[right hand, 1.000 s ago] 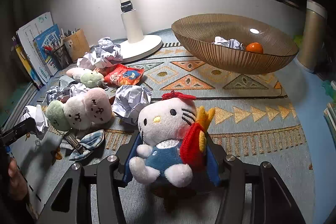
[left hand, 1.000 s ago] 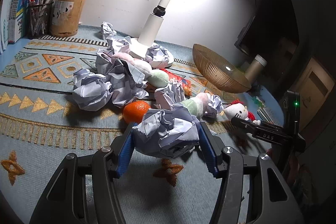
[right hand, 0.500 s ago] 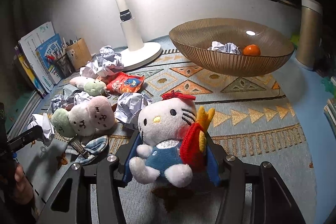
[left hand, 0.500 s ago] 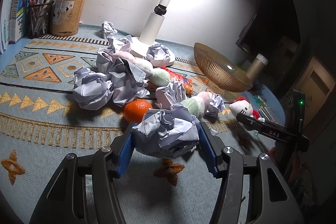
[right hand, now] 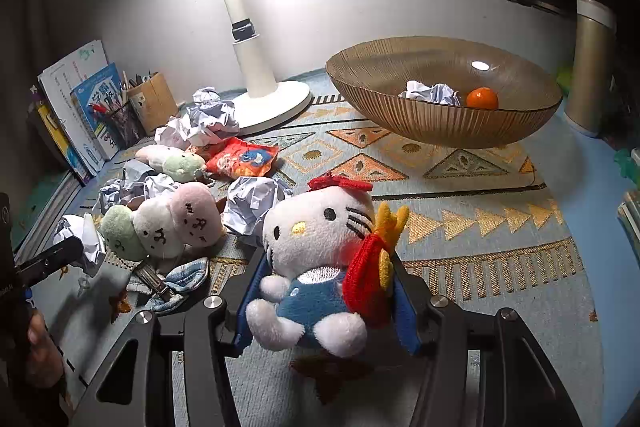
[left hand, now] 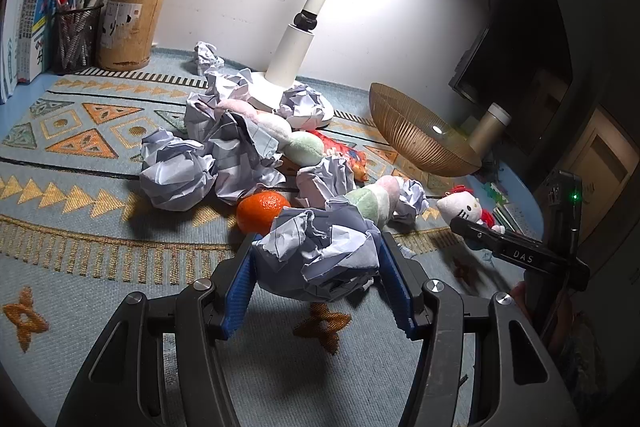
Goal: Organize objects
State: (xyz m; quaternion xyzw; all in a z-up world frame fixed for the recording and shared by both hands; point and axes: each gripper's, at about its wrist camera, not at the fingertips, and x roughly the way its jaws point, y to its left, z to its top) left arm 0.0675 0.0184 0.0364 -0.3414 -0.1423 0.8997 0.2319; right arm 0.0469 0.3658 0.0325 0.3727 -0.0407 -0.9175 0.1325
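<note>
Two grasps live. Left claw (left hand: 316, 279) pinching a crumpled paper ball (left hand: 320, 255) between blue pads, held near, just above the patterned mat (left hand: 80, 235) on the worktop. Right claw (right hand: 326, 303) clamped on a white cat plush (right hand: 316, 263) around the blue torso, lifted clear of the mat by the look of the shadow underneath.

Paper ball: near weightless, crushable, springy. Light squeeze enough; more just deforms it. Grip across the widest bulge, as now. Loose flaps may snag on neighbours.

Plush: light, soft, compressible, not slippery, not fragile. Head bulkier than body, so probably top-heavy and prone to nodding forward. Torso grip fine; red and yellow attachment (right hand: 372, 267) pressed against the right pad, may shift.

Likely destination: ribbed amber bowl (right hand: 440, 123), far right, already holding one paper ball (right hand: 432, 93) and an orange (right hand: 482, 98). Well apart from both claws.

Remaining on the mat: orange (left hand: 262, 205) just beyond the left claw, more paper wads (left hand: 178, 175), three-colour plush (right hand: 164, 223), snack packet (right hand: 240, 159). Task judged early to midway.

Drop from low height fine for both; nothing breakable.
</note>
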